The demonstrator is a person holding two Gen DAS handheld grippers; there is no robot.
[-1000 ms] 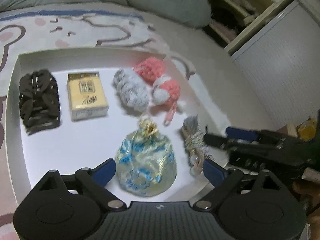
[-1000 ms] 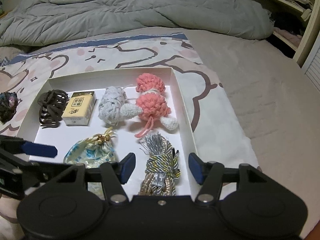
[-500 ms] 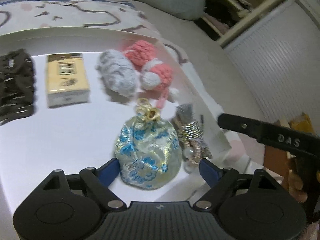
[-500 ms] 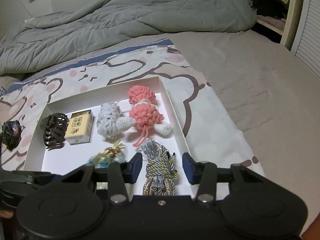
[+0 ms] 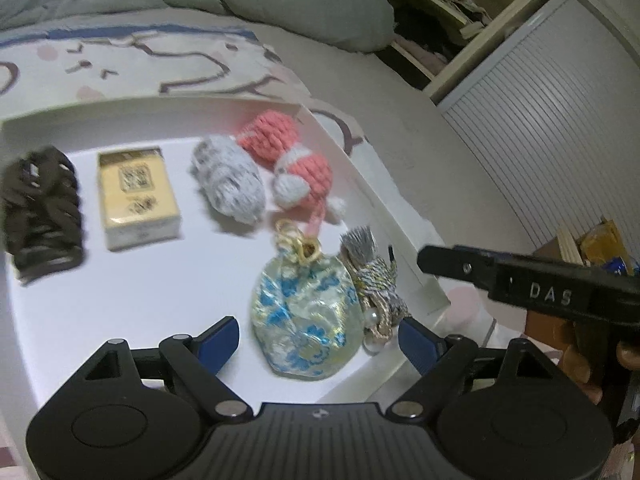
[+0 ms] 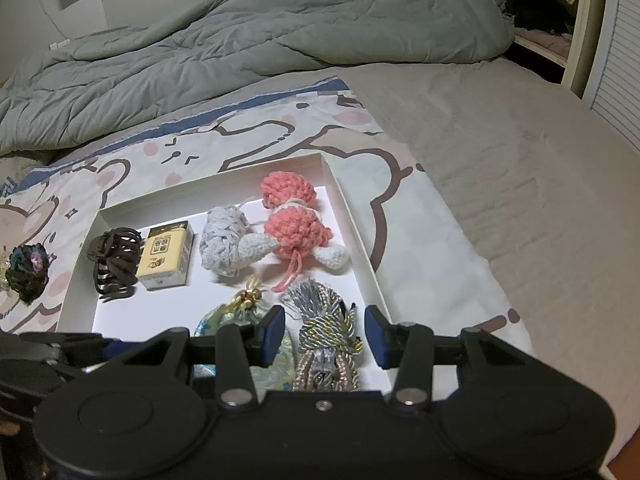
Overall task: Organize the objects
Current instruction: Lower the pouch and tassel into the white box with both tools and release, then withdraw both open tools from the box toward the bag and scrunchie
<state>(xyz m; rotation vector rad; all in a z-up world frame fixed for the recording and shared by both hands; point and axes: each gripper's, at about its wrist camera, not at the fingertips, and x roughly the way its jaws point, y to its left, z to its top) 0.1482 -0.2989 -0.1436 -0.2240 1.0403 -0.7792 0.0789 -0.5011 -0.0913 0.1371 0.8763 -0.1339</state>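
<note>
Both grippers pulling back from tray [image 6: 362,256]; right gripper [image 6: 325,334] hovering jaws apart over tassel bundle [image 6: 326,330], axis running away; left gripper [image 5: 319,338] spread, nearer brocade pouch [image 5: 306,312].

One shallow white cardboard tray [image 6: 352,216] lies near the middle of the right wrist view and holds six things. There is one dark brown plastic claw hair clip [image 6: 116,262] at its left end, one small cream-yellow printed box [image 6: 165,255] just right of it, one grey crocheted ball [image 6: 224,242], and one coral-pink and white crocheted doll [image 6: 294,220] toward the tray's upper right. Lower in the frame sit one pale gold brocade drawstring pouch with blue flowers [image 5: 306,312] and one bundle of grey and gold twisted cord with a tassel [image 6: 326,334]. One dark iridescent scrunchie [image 6: 26,270] lies outside the tray at the left edge.
</note>
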